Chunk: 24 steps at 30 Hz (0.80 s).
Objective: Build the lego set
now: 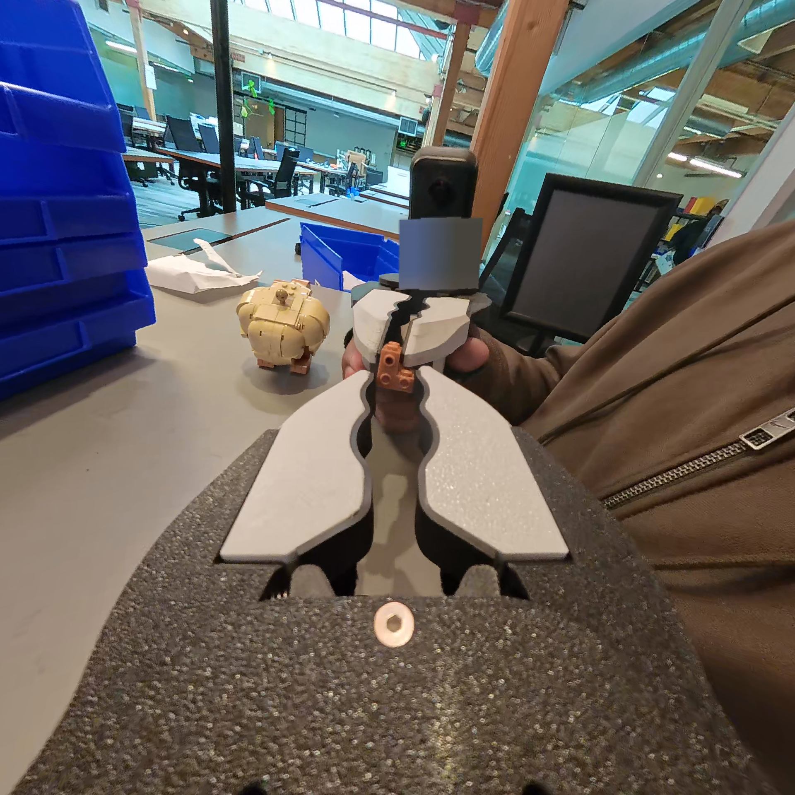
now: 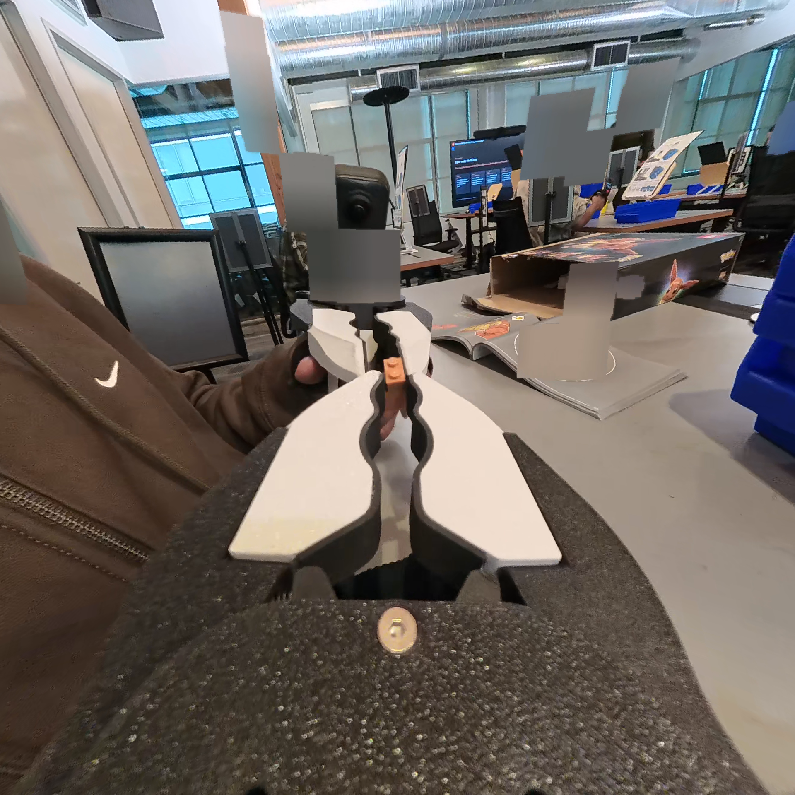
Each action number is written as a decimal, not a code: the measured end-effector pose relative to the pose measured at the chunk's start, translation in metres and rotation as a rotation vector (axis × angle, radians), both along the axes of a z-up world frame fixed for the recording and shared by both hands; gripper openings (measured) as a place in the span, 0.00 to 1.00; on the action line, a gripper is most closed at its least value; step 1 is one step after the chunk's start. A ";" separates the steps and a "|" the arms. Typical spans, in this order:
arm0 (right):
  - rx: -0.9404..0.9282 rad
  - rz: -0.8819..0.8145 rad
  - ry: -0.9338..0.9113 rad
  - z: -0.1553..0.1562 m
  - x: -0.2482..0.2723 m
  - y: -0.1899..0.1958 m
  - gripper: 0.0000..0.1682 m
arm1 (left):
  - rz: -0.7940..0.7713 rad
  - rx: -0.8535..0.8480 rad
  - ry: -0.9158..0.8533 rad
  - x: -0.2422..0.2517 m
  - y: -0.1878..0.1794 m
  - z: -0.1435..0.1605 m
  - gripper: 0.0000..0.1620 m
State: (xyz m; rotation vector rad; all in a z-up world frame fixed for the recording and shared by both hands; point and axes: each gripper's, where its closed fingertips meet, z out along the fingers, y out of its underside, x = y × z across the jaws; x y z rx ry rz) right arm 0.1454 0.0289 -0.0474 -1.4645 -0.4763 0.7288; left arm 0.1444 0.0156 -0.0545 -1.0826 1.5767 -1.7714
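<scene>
Jaws of both grippers meet mid-air over the desk (image 1: 86,451): right gripper (image 1: 402,344) clamps the orange brick (image 1: 393,369); left gripper (image 1: 395,387) looks closed around its lower end, contact unclear. Tan model (image 1: 281,327) sits apart. Regrip squarely before pressing.

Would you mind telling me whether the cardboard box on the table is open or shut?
Open. The box lies on its side on the table, its end flaps folded out so the brown inside shows.

Each claw (image 1: 393,378) wears pale grey wavy-edged fingers (image 1: 309,469) on a speckled black body, silver screw (image 1: 394,623) centred; brown zip-up hoodie sleeve (image 1: 645,344), white chest logo (image 2: 107,375).
</scene>
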 end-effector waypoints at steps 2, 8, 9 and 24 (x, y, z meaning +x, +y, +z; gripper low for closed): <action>0.002 0.001 0.025 0.002 0.001 0.000 0.05 | 0.007 -0.009 -0.013 0.000 0.000 0.002 0.10; 0.036 0.013 0.181 0.020 0.009 -0.003 0.05 | 0.010 -0.011 -0.048 0.000 -0.002 0.008 0.15; 0.041 0.011 0.187 0.021 0.009 -0.003 0.05 | 0.010 -0.010 -0.057 0.000 -0.002 0.009 0.16; 0.096 -0.001 0.080 0.018 -0.002 -0.005 0.05 | 0.106 0.205 -0.191 0.002 -0.007 0.016 0.10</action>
